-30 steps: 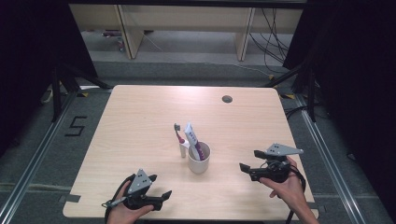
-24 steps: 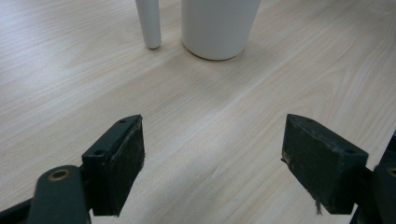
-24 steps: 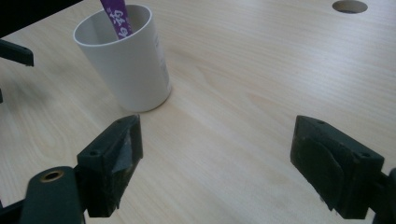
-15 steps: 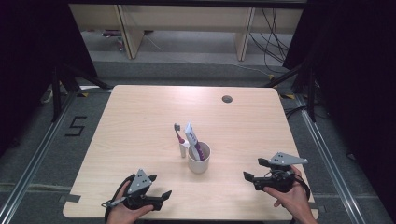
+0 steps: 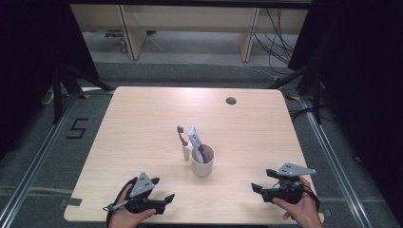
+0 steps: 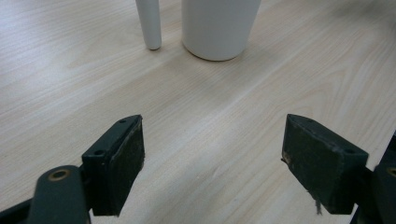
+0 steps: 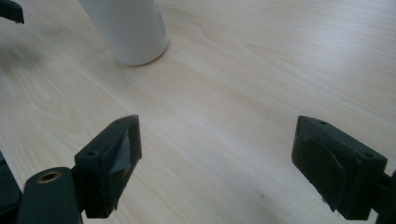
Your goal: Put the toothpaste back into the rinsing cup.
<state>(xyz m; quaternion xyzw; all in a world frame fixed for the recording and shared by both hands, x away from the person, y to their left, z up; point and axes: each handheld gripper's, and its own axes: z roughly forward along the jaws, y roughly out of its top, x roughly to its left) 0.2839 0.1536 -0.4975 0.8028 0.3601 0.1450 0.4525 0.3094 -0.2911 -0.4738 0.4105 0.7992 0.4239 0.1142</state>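
Observation:
A white cup (image 5: 202,164) stands near the table's middle with a white and purple toothpaste tube (image 5: 195,137) sticking out of it. A toothbrush (image 5: 182,140) stands just left of the cup, its white handle end on the wood. My left gripper (image 5: 164,202) rests open at the near left edge, pointing right; its view has the cup (image 6: 219,28) and handle (image 6: 149,23) ahead of the empty left gripper (image 6: 212,154). My right gripper (image 5: 258,191) is open at the near right, pointing left, and the cup (image 7: 133,30) lies beyond the empty right gripper (image 7: 217,163).
The wooden table (image 5: 142,123) has a round cable hole (image 5: 231,100) at the back right. Black frame posts and cables stand on the floor behind it. A tip of the other gripper (image 7: 11,11) shows in the right gripper view.
My right gripper has moved back toward the near edge of the table, away from the cup. The left gripper, cup, tube and toothbrush have stayed put.

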